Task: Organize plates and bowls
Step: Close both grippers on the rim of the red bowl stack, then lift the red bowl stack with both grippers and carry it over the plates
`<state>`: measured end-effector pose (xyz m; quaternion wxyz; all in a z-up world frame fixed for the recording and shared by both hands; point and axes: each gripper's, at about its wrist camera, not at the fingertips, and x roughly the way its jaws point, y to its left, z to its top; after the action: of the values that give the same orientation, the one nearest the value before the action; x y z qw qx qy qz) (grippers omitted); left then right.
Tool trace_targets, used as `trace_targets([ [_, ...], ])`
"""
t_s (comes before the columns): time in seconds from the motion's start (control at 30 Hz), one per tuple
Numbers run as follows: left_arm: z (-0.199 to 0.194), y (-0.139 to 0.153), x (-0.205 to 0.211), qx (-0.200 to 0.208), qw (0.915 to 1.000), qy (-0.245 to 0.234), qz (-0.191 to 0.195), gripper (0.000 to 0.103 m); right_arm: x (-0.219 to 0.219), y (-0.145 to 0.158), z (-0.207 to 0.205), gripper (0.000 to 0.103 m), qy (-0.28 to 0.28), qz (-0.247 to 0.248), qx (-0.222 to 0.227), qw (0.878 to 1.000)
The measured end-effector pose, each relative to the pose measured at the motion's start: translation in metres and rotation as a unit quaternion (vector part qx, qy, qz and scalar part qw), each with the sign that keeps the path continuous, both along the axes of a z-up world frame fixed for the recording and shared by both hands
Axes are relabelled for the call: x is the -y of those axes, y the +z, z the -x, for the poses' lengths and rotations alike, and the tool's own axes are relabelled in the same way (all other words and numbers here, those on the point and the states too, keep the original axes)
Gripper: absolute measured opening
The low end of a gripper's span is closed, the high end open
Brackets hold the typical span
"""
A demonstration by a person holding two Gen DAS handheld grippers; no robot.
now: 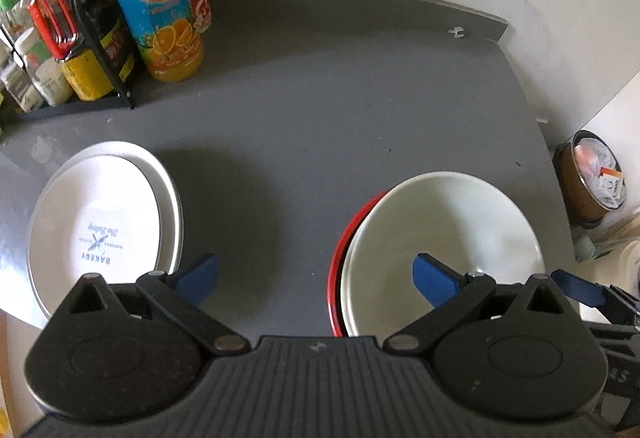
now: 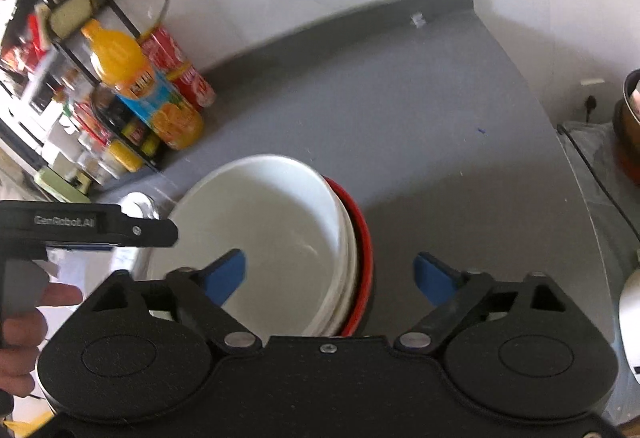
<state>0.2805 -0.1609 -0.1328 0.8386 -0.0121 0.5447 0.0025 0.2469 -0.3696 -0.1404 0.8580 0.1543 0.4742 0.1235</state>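
Two close downward views, shared white bowl (image 1: 444, 234).

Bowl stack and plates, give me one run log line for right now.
left gripper: open, empty | right gripper: open, straddling bowl stack rim | white bowls: nested in red bowl | plates: stacked | counter

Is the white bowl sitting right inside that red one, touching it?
Touching. The right wrist view shows the white bowl nested in the red bowl, whose rim wraps its side with no gap showing; the left wrist view agrees.
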Motion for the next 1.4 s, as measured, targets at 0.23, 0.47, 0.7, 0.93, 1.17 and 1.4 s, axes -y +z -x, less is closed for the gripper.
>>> trace_targets([
  [0.23,-0.003,-0.023,0.008,-0.023,0.9995,-0.019,-0.005,0.101,0.002,-0.016,-0.006,0.079,-0.02,-0.04,-0.039,0.998],
  [0.47,-0.006,-0.038,0.002,-0.036,0.9991,0.003,0.024,0.073,-0.004,-0.023,-0.011,0.058,0.001,-0.016,-0.057,0.998],
  [0.7,-0.01,-0.054,-0.008,-0.054,0.9961,0.028,0.064,0.047,0.003,-0.037,-0.018,0.034,-0.015,-0.008,-0.105,0.994],
  [0.93,-0.012,-0.066,-0.01,-0.078,0.99,0.037,0.112,0.035,0.001,-0.038,-0.017,0.035,0.0,-0.004,-0.103,0.995],
  [1.17,-0.016,-0.067,-0.012,-0.09,0.9869,0.038,0.128,0.03,-0.007,-0.037,-0.023,0.03,-0.003,0.012,-0.108,0.994],
  [1.4,-0.015,-0.067,-0.02,-0.101,0.9853,0.021,0.136,0.029,-0.014,-0.03,-0.013,0.029,-0.021,0.017,-0.097,0.995],
])
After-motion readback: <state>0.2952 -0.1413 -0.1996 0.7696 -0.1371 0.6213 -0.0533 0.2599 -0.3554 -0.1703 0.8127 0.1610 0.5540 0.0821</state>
